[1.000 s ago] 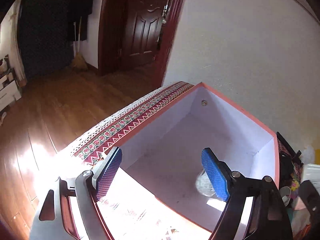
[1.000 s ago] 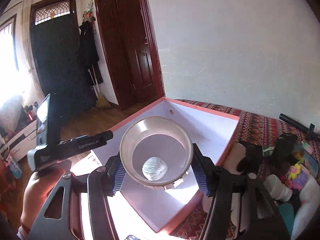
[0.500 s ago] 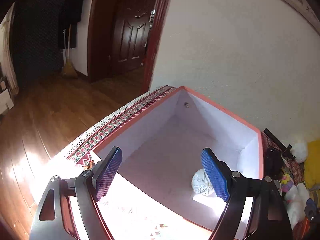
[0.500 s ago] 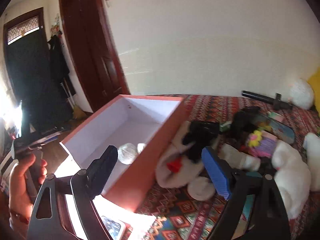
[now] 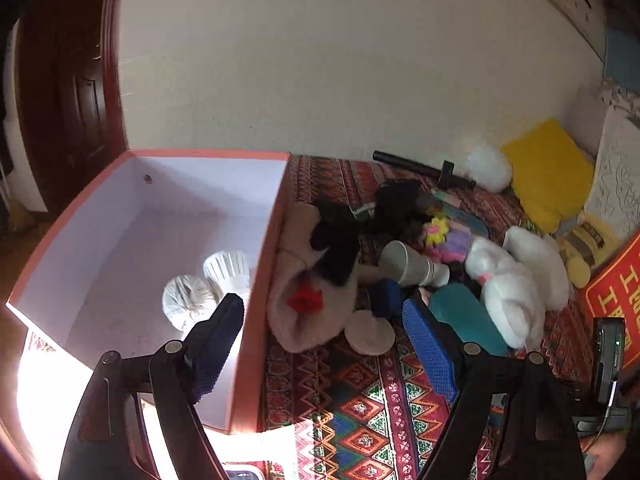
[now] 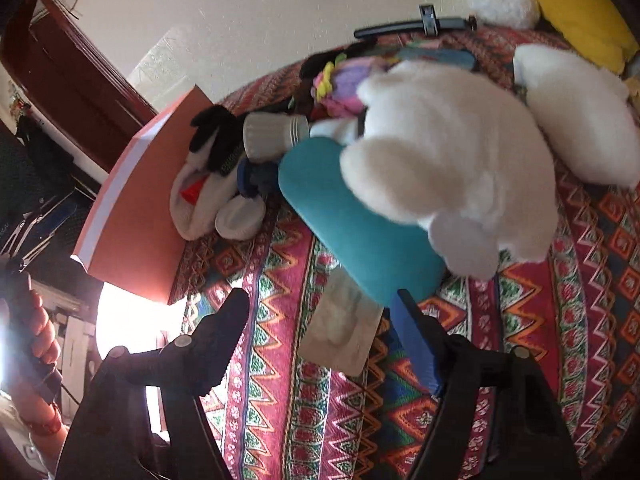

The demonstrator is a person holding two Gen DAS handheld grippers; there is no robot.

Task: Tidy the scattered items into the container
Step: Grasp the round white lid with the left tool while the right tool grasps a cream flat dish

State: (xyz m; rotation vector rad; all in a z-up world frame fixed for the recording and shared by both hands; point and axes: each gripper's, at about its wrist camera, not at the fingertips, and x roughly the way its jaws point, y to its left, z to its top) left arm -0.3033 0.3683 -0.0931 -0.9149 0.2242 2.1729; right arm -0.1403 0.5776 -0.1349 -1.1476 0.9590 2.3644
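Observation:
The orange box, white inside, holds a white netted ball and a white ribbed cup. My left gripper hangs open and empty over the box's right wall, with a beige plush just beyond it. My right gripper points down at the patterned cloth. Its jaws are closing, and nothing is pressed between the pads. A flat pale packet lies on the cloth below the gap. A teal cylinder and a white plush lie just past it.
The pile on the cloth includes stacked paper cups, black plush pieces, a pastel toy, a black rod and a yellow cushion. A red card stands at right. A hand shows at left.
The right gripper held the white cup over the box, let it go inside, then swung right and down over the cloth. The left gripper swung right from the box interior toward the pile.

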